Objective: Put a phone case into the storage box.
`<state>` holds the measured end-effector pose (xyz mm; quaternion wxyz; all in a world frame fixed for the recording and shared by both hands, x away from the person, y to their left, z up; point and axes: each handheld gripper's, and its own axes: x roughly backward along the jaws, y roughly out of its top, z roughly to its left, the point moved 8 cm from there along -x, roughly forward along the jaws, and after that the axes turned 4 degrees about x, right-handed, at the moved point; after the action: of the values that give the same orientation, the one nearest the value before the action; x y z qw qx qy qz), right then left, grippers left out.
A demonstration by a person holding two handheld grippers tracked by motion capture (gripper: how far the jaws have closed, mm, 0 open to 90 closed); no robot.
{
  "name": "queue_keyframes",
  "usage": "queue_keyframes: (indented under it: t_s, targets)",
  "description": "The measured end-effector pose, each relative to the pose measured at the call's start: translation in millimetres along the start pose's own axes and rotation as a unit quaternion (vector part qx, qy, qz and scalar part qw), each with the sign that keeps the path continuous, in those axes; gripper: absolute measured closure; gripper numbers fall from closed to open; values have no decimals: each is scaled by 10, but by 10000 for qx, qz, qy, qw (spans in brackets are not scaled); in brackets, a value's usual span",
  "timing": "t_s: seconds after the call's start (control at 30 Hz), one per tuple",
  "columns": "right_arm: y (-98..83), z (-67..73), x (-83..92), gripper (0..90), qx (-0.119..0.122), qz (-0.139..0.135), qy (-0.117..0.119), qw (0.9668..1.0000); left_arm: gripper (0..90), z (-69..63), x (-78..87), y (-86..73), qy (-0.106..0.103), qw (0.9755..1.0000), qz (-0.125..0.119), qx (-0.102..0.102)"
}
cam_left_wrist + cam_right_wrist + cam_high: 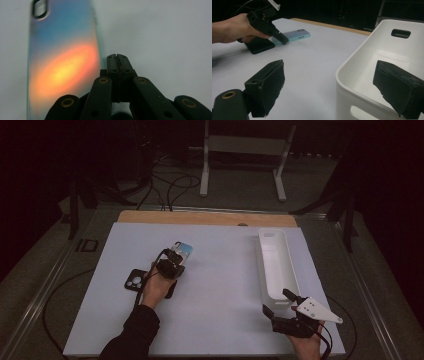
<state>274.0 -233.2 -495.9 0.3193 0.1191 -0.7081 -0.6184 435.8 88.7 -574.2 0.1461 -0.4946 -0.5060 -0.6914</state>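
Left gripper [117, 58] jaws pressed together, empty, beside 1 glossy iridescent phone case [62, 62]; 1 matte black case [136, 281] left of centre. Right gripper [329, 82] jaws apart, straddling the rim of 1 smooth white rectangular bin [362, 57], lower right.

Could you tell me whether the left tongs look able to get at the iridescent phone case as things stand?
Probably yes. The left tongs sit shut right beside the iridescent phone case, which lies flat on the white table with nothing between them. They would need to open first, and a flat case may be awkward to pinch.
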Motion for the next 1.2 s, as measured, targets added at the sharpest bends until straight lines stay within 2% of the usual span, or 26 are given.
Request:
queue_keyframes:
  t_s: [0.07,0.13,0.27,0.33,0.37,0.43,0.47,0.5,0.53,0.57,0.63,0.67,0.7,0.73,0.77,0.8,0.83,0.9,0.93,0.97,1.0,1.07,1.1,1.2]
  targets:
    - [-1,0,-2,102,2,5,-2,10000,895,81,20,-31,80,9998,-6,161]
    - [-1,2,-5,102,5,6,1,10000,895,137,36,-56,66,9995,-38,310]
    - [-2,12,-14,101,5,24,15,10000,850,89,98,-32,-217,9989,-327,243]
    - [-2,10,-16,102,5,22,14,10000,792,44,172,15,-370,9972,-611,213]
    - [-2,6,-15,101,8,17,12,10000,730,31,225,36,-382,9962,-758,181]
    - [1,-2,-8,101,7,1,4,10000,648,16,354,69,-473,9926,-1098,230]
    - [2,-9,-5,101,1,-7,4,10000,615,23,453,76,-505,9893,-1343,256]
    - [2,-16,-1,101,-9,-10,6,10000,598,25,514,74,-556,9871,-1477,282]
    - [2,-16,-1,101,-9,-10,6,10000,587,25,514,74,-556,9871,-1477,282]
    - [3,-19,-1,101,-22,-16,3,10000,587,51,679,45,-588,9815,-1797,299]
    - [11,-26,0,101,-44,-39,37,10000,457,95,843,-26,-515,9766,-2057,350]
    - [14,-32,-1,101,-30,-37,30,10000,428,111,922,-74,-547,9731,-2203,398]
    - [18,-36,-3,100,-22,-42,28,10000,385,130,993,-130,-518,9706,-2311,437]
    - [18,-36,-3,100,-22,-42,28,10000,314,130,993,-130,-518,9706,-2311,437]
    - [23,-41,-6,100,-13,-51,27,10000,314,130,993,-130,-518,9706,-2311,437]
    - [29,-53,-10,100,-8,-47,16,10000,187,208,1200,-339,-303,9641,-2582,547]
    - [32,-58,-13,100,-8,-50,24,10000,150,225,1258,-408,-289,9626,-2631,574]
    - [35,-66,-20,100,5,-49,22,10000,134,244,1355,-537,-237,9601,-2729,570]
    - [35,-66,-20,100,5,-49,22,10000,97,244,1355,-537,-237,9601,-2729,570]
    - [35,-66,-25,100,17,-38,18,10000,97,234,1425,-664,-226,9593,-2765,526]
    - [34,-61,-36,100,30,-24,34,10000,27,232,1451,-710,-212,9589,-2784,502]
    - [34,-53,-44,100,46,-25,52,10000,1,228,1512,-819,-235,9552,-2895,567]
    - [33,-50,-47,100,46,-18,55,10000,0,224,1536,-870,-234,9543,-2926,569]
    - [33,-41,-46,100,43,-21,63,10000,0,209,1577,-964,-230,9546,-2920,537]
